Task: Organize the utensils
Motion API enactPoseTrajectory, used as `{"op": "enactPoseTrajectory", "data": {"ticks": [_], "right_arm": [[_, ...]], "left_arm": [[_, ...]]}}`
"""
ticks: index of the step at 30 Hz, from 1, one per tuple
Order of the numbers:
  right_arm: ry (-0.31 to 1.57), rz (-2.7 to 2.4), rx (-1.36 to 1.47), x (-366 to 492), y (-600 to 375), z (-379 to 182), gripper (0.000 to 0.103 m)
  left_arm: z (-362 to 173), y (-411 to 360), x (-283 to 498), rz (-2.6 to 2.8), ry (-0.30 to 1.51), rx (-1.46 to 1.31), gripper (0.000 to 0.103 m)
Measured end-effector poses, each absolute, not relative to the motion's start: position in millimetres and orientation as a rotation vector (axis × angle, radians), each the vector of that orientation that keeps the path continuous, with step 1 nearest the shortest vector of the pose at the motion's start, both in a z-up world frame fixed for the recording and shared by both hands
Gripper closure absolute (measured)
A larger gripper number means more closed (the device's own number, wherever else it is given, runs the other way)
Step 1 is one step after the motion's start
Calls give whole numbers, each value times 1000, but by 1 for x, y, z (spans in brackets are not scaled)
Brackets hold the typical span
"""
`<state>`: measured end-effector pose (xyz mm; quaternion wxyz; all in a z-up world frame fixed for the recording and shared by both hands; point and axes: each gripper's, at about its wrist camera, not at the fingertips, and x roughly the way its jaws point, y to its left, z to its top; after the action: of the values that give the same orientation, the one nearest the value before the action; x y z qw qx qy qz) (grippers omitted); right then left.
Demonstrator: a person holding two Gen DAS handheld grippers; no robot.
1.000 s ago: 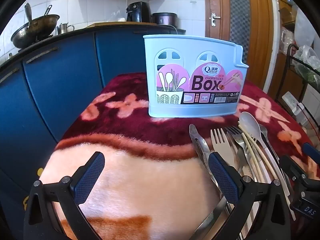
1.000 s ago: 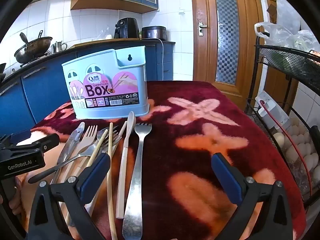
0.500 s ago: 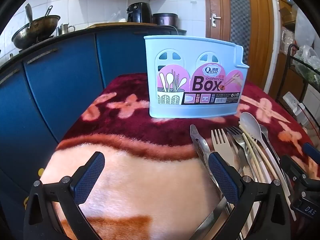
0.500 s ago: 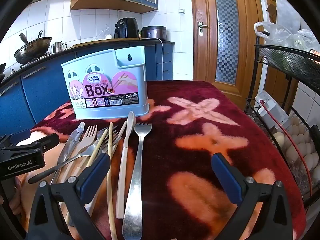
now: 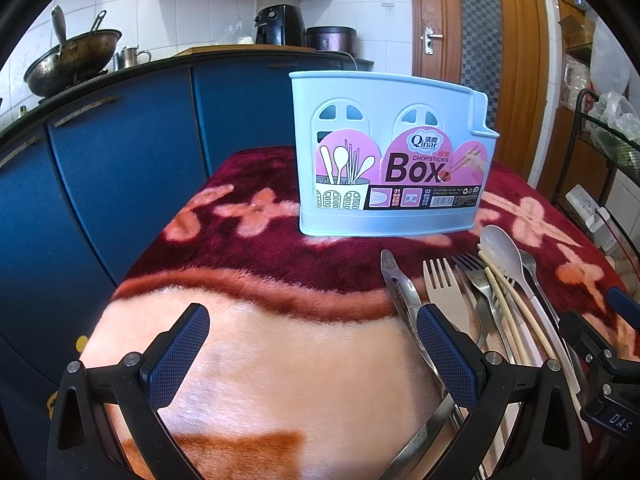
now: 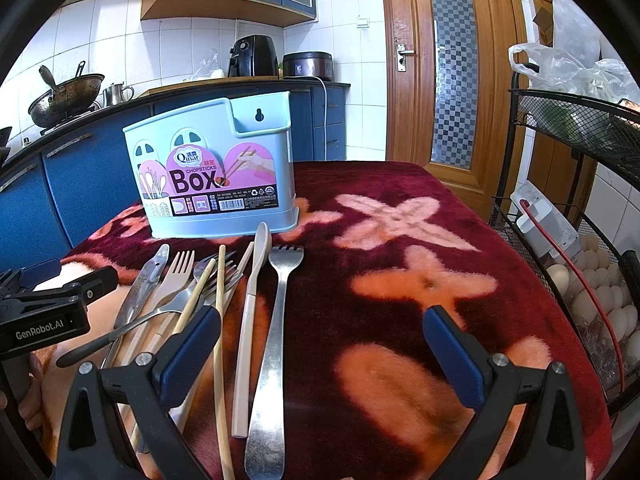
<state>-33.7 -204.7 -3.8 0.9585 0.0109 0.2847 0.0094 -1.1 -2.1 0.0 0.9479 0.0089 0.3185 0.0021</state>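
Note:
A light blue chopsticks box [image 5: 390, 160] stands upright on the red flowered blanket; it also shows in the right wrist view [image 6: 212, 178]. In front of it lies a row of utensils: metal tongs [image 5: 400, 288], a beige fork [image 5: 442, 292], steel forks, chopsticks [image 6: 220, 300], a beige spoon [image 6: 254, 280] and a steel fork [image 6: 276, 320]. My left gripper [image 5: 312, 344] is open and empty, low over the blanket, left of the utensils. My right gripper [image 6: 320, 344] is open and empty, above the utensil handles.
Blue kitchen cabinets [image 5: 120, 160] stand behind the table, with a wok [image 5: 72, 64] on top. A wire rack with eggs [image 6: 592, 292] stands at the right edge. A wooden door [image 6: 448, 80] is behind.
The left wrist view has shifted very slightly; the box sits a touch further right. The right gripper has not visibly moved.

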Motion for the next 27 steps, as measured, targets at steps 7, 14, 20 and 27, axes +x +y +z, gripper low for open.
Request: {"op": "enactPoseTrajectory", "data": {"ticks": [7,14,20,27], "right_arm": [[578,20,23,-34,-205,-4,0],[577,20,24,-34,-205,-4,0],[578,20,24,-34,-205,-4,0],[578,20,24,-34,-205,-4,0]], "left_arm": [[0,2,0,4,651,12,0],[0,2,0,4,651,12,0],[0,2,1,4,653,13,0],[0,2,1,5,652,12,0]]}}
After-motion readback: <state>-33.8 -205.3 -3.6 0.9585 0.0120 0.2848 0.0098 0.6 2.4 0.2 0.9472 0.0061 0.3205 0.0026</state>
